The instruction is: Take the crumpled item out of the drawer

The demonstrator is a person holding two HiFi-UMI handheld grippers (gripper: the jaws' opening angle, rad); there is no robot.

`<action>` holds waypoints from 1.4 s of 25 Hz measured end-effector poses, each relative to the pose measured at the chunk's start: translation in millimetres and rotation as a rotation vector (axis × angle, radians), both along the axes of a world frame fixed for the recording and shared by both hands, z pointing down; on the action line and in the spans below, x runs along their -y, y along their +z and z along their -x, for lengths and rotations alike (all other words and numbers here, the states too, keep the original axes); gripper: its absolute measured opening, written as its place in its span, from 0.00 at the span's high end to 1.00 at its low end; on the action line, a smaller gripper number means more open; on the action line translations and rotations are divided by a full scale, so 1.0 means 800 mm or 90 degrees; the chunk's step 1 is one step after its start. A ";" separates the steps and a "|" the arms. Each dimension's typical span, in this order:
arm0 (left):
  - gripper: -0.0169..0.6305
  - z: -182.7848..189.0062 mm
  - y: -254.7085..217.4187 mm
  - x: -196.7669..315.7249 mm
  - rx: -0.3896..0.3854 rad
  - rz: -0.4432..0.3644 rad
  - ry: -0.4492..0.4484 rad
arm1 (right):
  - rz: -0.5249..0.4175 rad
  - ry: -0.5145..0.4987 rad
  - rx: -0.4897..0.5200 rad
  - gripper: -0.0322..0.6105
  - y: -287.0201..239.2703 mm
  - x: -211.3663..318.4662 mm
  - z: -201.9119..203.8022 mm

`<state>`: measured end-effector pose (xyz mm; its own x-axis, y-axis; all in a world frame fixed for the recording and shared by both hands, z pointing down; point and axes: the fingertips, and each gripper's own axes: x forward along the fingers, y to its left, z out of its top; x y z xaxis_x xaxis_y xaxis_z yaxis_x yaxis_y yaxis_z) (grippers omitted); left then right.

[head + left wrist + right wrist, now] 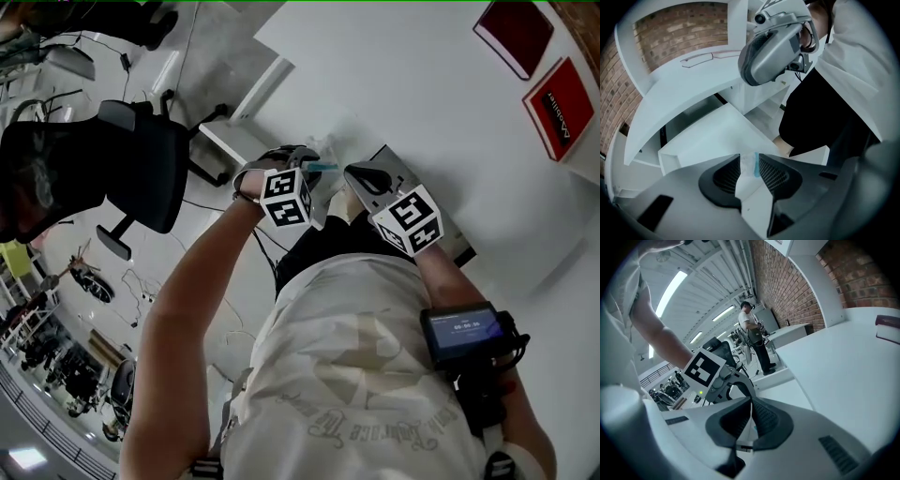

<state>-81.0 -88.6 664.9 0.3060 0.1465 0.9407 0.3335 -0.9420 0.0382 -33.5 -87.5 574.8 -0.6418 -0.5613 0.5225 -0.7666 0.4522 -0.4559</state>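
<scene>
Now left claw (749,158) stands slightly apart around crumpled item (748,166); right claw (751,404) closed.

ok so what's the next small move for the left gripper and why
Probably close the left gripper on the crumpled clear plastic item with the blue strip. Its jaws stand slightly apart with that item between them, over the open white drawer, and do not seem to clamp it yet, so lifting now would likely leave it behind.
</scene>
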 end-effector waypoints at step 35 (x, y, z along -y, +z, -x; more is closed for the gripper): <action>0.62 0.014 0.140 0.003 0.147 -0.080 0.419 | 0.049 0.080 0.015 0.91 0.050 -0.017 -0.031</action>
<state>-92.4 -91.0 777.2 -0.0184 0.1177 0.9929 0.8316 -0.5495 0.0806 -8.3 -74.0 614.6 -0.5819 -0.5966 0.5527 -0.8033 0.3159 -0.5049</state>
